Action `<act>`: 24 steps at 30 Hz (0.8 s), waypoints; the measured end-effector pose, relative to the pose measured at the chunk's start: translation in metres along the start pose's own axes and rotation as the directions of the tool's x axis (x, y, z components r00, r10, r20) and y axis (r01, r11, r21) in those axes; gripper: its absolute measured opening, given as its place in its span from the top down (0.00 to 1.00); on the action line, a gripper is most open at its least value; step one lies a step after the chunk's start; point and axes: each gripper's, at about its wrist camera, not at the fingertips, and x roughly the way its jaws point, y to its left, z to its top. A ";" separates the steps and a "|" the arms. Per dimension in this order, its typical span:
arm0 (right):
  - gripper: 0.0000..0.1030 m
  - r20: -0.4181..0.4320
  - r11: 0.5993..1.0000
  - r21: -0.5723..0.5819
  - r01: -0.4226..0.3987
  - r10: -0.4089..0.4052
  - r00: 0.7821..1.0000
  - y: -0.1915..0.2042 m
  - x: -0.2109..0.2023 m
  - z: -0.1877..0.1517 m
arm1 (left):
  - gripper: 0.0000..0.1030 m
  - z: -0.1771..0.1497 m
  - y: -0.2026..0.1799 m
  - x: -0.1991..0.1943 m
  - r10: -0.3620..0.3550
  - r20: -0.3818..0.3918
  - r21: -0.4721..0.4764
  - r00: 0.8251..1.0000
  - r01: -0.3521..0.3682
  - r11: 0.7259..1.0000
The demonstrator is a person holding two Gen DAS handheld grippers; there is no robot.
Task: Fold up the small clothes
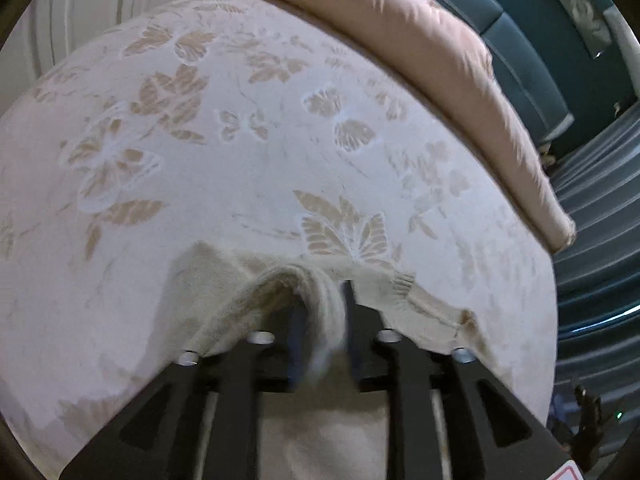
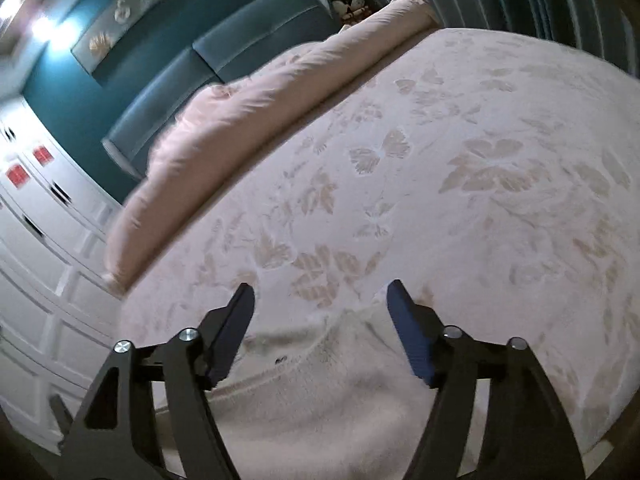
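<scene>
A small cream knitted garment [image 1: 224, 280] lies on the floral bedspread [image 1: 240, 140]. My left gripper [image 1: 322, 308] is shut on a bunched fold of the garment and lifts that fold off the bed. In the right wrist view the same garment [image 2: 320, 392] lies flat below my right gripper [image 2: 320, 304], which is open and empty just above it, with the garment's upper edge between the fingers. The bedspread [image 2: 480, 160] stretches beyond.
A long pink rolled duvet [image 1: 440, 52] lies along the far side of the bed; it also shows in the right wrist view [image 2: 248, 120]. A teal headboard [image 2: 224, 60] stands behind it. White wardrobe doors [image 2: 36, 240] are at the left. Curtains [image 1: 592, 240] hang past the bed's right edge.
</scene>
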 end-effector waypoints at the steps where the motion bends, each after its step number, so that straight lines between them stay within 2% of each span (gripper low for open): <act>1: 0.32 -0.013 1.000 -0.009 0.011 -0.011 1.000 -0.005 -0.007 -0.004 | 0.47 -0.005 0.003 -0.012 0.025 0.035 0.008 0.999 -0.025 1.000; 2: 0.27 -0.030 0.999 -0.037 0.035 -0.036 0.999 -0.017 -0.020 -0.017 | 0.40 -0.016 0.010 -0.033 0.046 0.102 0.028 0.994 -0.049 0.998; 3: 0.24 -0.040 0.997 -0.047 0.056 -0.058 0.998 -0.025 -0.027 -0.026 | 0.24 -0.023 0.015 -0.043 0.054 0.128 0.037 0.990 -0.059 0.998; 4: 0.21 -0.058 0.995 -0.057 0.084 -0.087 0.995 -0.036 -0.033 -0.037 | 0.16 -0.040 0.028 -0.056 0.081 0.149 0.038 0.986 -0.087 0.995; 5: 0.21 -0.093 0.992 -0.065 0.108 -0.114 0.989 -0.051 -0.039 -0.054 | 0.16 -0.052 0.037 -0.060 0.104 0.147 0.033 0.984 -0.110 0.993; 7: 0.21 -0.176 0.989 -0.053 0.137 -0.144 0.974 -0.075 -0.043 -0.083 | 0.16 -0.078 0.059 -0.060 0.132 0.094 0.023 0.987 -0.135 0.991; 10: 0.21 -0.266 0.991 -0.036 0.126 -0.131 0.955 -0.089 -0.038 -0.108 | 0.16 -0.119 0.092 -0.042 0.145 -0.051 -0.055 0.988 -0.147 0.988; 11: 0.21 -0.293 0.993 -0.021 0.112 -0.114 0.949 -0.091 -0.032 -0.116 | 0.16 -0.126 0.095 -0.038 0.138 -0.071 -0.072 0.988 -0.143 0.987; 13: 0.21 -0.320 0.997 0.012 0.072 -0.064 0.945 -0.090 -0.024 -0.120 | 0.16 -0.134 0.096 -0.033 0.127 -0.071 -0.096 0.989 -0.134 0.986; 15: 0.21 -0.348 0.998 0.045 0.049 -0.031 0.937 -0.084 -0.011 -0.121 | 0.16 -0.135 0.086 -0.030 0.118 -0.058 -0.077 0.991 -0.122 0.990; 16: 0.19 -0.355 0.998 0.052 0.045 -0.024 0.934 -0.081 -0.005 -0.121 | 0.18 -0.134 0.083 -0.027 0.094 -0.070 -0.069 0.993 -0.099 0.993; 17: 0.22 -0.352 0.997 0.053 0.060 -0.038 0.935 -0.077 -0.001 -0.120 | 0.22 -0.131 0.078 -0.023 0.076 -0.092 -0.065 0.993 -0.082 0.994; 18: 0.30 -0.353 0.997 0.049 0.063 -0.042 0.935 -0.073 0.002 -0.119 | 0.33 -0.127 0.075 -0.022 0.067 -0.108 -0.060 0.992 -0.074 0.995; 19: 0.51 -0.362 0.997 0.044 0.058 -0.038 0.931 -0.070 0.006 -0.118 | 0.56 -0.127 0.071 -0.023 0.069 -0.117 -0.046 0.991 -0.075 0.996; 20: 0.75 -0.374 0.997 0.035 0.064 -0.046 0.926 -0.067 0.007 -0.116 | 0.70 -0.124 0.068 -0.023 0.063 -0.133 -0.026 0.989 -0.067 0.997; 22: 0.83 -0.360 0.999 0.045 0.026 -0.008 0.933 -0.064 -0.001 -0.110 | 0.81 -0.122 0.068 -0.027 0.035 -0.154 -0.039 0.987 -0.042 0.998; 24: 0.85 -0.337 0.999 0.031 0.011 0.000 0.942 -0.060 -0.022 -0.103 | 0.88 -0.123 0.070 -0.046 0.028 -0.149 -0.025 0.989 -0.032 0.999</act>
